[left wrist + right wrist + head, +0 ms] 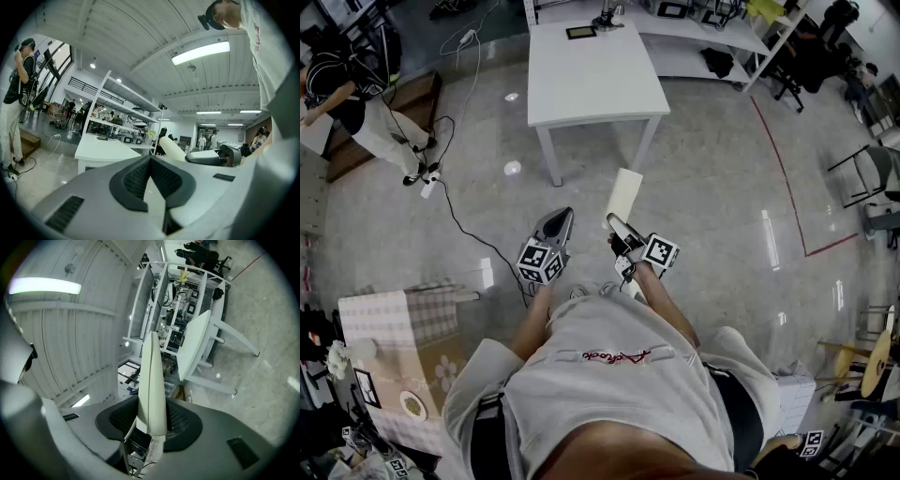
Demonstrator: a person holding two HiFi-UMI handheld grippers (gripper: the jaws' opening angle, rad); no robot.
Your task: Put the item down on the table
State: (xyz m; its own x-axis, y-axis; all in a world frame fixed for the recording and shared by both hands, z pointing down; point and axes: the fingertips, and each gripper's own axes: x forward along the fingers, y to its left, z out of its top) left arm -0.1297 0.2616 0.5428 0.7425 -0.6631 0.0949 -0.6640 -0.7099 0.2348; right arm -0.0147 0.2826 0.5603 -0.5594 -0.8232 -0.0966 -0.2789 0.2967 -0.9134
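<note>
**Item in the right gripper, short of the table's near edge**

The right gripper (pixel 615 225) has its jaws clamped on a cream flat item (pixel 625 195). In the right gripper view the item shows edge-on as a thin slab, pinched between the dark pads and reaching far out beyond them. It hangs in the air over the floor and touches no surface. Its far end points toward the white table (pixel 591 75) but stops short of the table's near edge.

The left gripper (pixel 562 217) is just to the left of the right one. Its jaws are pressed together at the tips with nothing between them.

The tabletop is mostly bare along its near edge and both near corners. A small dark flat object (pixel 580 33) lies close to the far edge. Two slanted legs (pixel 549 155) come down under the near corners.

Between the person and the table the polished floor (pixel 712 206) is open. A black cable (pixel 469 225) crosses it on the left, from the far left to a spot near the left gripper. A red tape line (pixel 780 173) runs along the floor on the right, and chairs (pixel 870 173) stand beyond it. A cardboard box (pixel 394 323) with a checked cloth sits near on the left. Another person (pixel 342 94) stands at the far left. White shelving (pixel 712 33) backs the table on its far right.
</note>
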